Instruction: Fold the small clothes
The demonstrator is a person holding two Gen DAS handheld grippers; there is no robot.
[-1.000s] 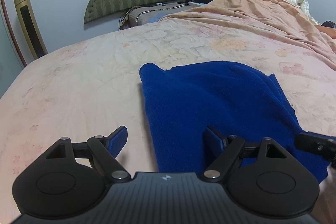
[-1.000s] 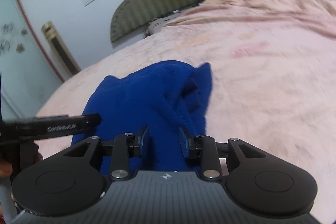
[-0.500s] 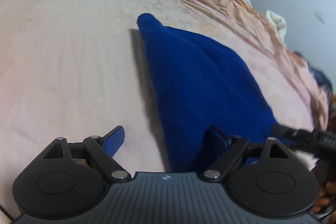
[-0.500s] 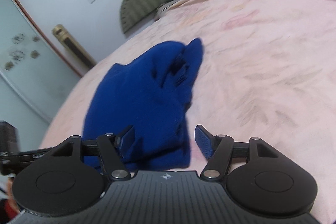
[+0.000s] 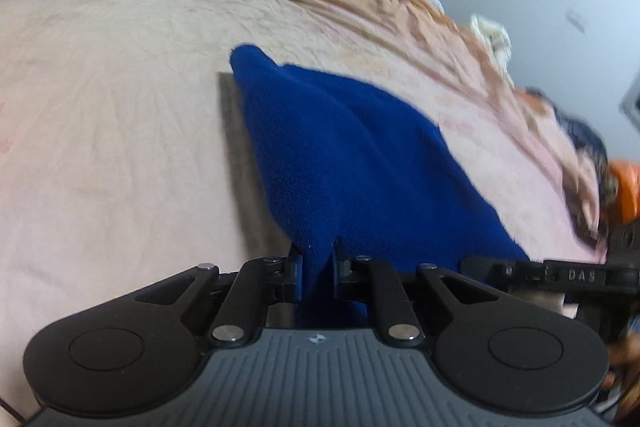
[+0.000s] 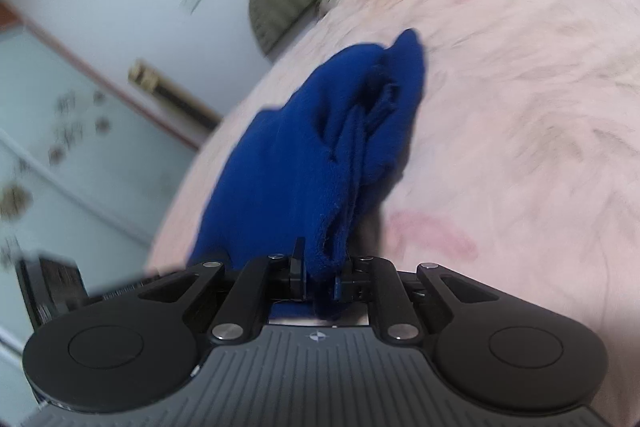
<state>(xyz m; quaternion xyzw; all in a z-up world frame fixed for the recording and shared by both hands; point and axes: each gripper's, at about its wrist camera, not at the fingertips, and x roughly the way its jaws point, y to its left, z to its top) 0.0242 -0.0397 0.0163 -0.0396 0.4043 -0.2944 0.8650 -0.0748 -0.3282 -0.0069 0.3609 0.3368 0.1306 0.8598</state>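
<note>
Grippers, left (image 5: 318,257) and right (image 6: 322,267), just closed on blue garment (image 5: 360,163).

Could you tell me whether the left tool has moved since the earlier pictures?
Yes: the left tool has advanced onto the blue garment and just closed on its near edge.

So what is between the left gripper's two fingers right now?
A bunched near edge of the blue garment, pinched in the left gripper, whose jaws have just closed on it; the left wrist view shows it.
</note>
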